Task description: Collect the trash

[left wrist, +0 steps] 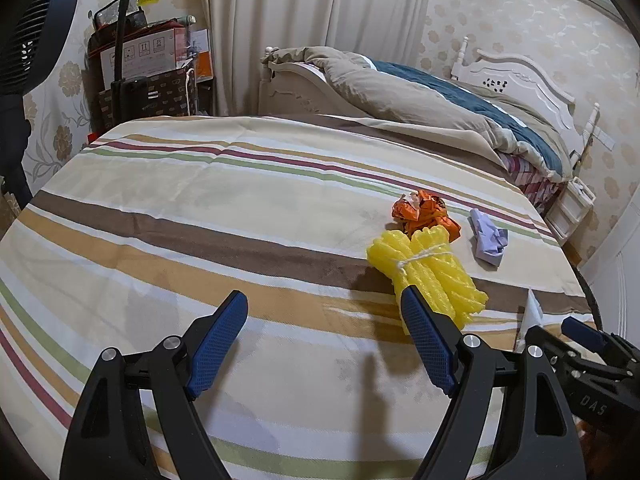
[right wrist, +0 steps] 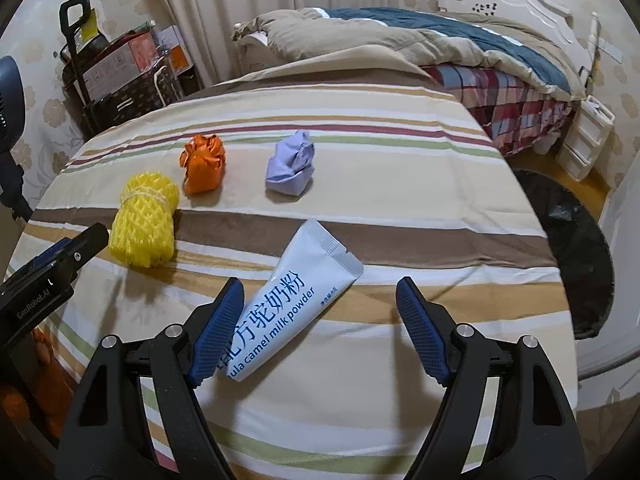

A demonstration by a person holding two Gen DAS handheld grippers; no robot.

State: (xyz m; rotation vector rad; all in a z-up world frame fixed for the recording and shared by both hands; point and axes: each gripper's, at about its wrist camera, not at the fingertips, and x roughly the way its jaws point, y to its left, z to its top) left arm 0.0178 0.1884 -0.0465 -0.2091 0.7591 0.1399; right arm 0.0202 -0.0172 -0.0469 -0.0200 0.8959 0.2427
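Several pieces of trash lie on a striped tablecloth (right wrist: pixel 360 168). A yellow foam net bundle (right wrist: pixel 146 220) tied with string, a crumpled orange wrapper (right wrist: pixel 204 164) and a crumpled lilac paper (right wrist: pixel 290 168) lie apart. A white camel milk powder sachet (right wrist: pixel 292 296) lies flat between my right gripper's (right wrist: pixel 320 312) open fingers, close to the left finger. My left gripper (left wrist: pixel 324 324) is open and empty; its right finger stands in front of the yellow bundle (left wrist: pixel 428 268). The orange wrapper (left wrist: pixel 424 214) and lilac paper (left wrist: pixel 490 240) lie beyond.
A bed (right wrist: pixel 460 48) with a tan and teal duvet stands behind the table. Boxes and bags (left wrist: pixel 152 68) are stacked at the back left. A dark fan (left wrist: pixel 28 40) is at the left. A black rug (right wrist: pixel 572 248) lies on the floor at the right.
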